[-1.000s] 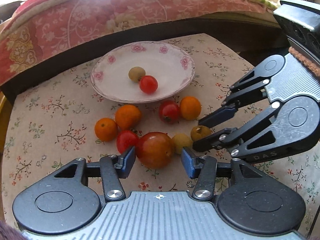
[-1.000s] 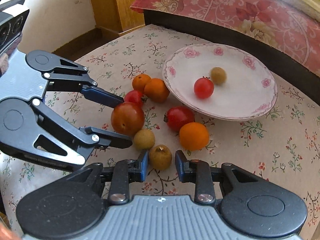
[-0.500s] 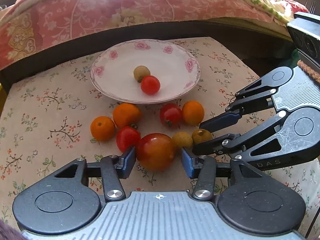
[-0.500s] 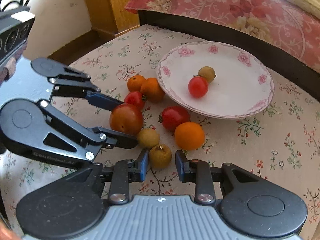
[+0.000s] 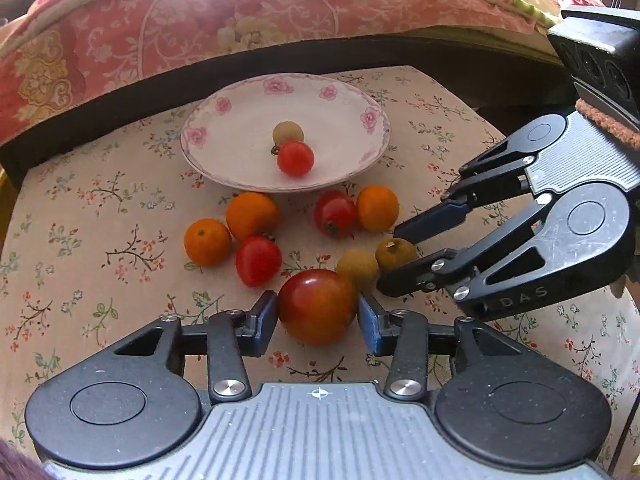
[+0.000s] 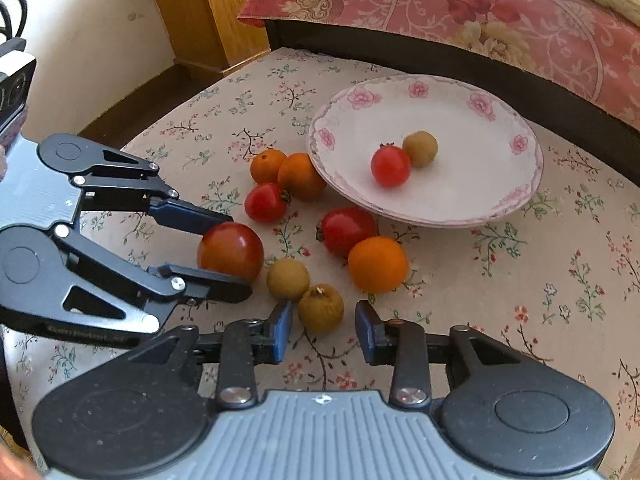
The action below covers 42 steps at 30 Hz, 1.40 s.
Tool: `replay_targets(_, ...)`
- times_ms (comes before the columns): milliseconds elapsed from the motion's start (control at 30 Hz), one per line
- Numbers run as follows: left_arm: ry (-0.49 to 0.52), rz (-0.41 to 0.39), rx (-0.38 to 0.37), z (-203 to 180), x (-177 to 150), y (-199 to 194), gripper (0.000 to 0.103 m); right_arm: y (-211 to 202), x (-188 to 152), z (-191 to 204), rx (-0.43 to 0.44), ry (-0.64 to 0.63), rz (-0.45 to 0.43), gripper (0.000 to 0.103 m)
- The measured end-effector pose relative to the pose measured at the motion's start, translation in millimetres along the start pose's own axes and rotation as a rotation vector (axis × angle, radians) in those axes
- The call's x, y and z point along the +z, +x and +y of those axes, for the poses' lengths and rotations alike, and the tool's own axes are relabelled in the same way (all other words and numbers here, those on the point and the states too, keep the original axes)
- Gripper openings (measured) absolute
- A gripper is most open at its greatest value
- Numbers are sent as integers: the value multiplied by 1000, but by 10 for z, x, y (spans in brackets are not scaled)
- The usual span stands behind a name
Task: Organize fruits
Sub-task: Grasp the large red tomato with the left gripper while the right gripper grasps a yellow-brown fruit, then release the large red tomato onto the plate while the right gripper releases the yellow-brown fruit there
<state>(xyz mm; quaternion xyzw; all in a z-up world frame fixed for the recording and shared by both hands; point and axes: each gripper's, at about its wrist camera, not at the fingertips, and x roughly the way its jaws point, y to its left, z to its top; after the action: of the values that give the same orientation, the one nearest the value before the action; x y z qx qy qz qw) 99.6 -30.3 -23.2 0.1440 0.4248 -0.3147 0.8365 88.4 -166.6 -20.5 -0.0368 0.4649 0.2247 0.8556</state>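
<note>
Sitting between the closing left tool [image 5: 318,316], large tomato [image 5: 317,306].

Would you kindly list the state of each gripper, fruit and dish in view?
Left gripper: closing, pads touching the big tomato.
Right gripper: opening, brown fruit loose between its pads.
Plate: upright, holding one small tomato and one longan.

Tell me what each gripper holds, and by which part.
The left gripper is closing on the big tomato, pads on its opposite sides. The right gripper holds nothing: its jaws are opening, the brown fruit loose between them.
</note>
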Motion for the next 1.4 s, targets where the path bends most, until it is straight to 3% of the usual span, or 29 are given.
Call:
replay_targets(233,50,25,29,-75,-27,60,54,30,-7,88,-40,-33,-10,42)
replay_targets(367,17,21,24,-52,-11,51,50,22,-15,130,-80,-48,-2,30)
replay_targets(633,-6,11,52,-50,17,21,50,-60,-21,82,-101,-8,-2,29)
replay_targets(1200,-39,-101,94,-31,438,-47,50,-277,265,-103,-167,64,-115,29)
replay_targets(1400,-55,-105,121,33,569,56,50,-234,384,-218,-197,89,-133,29)
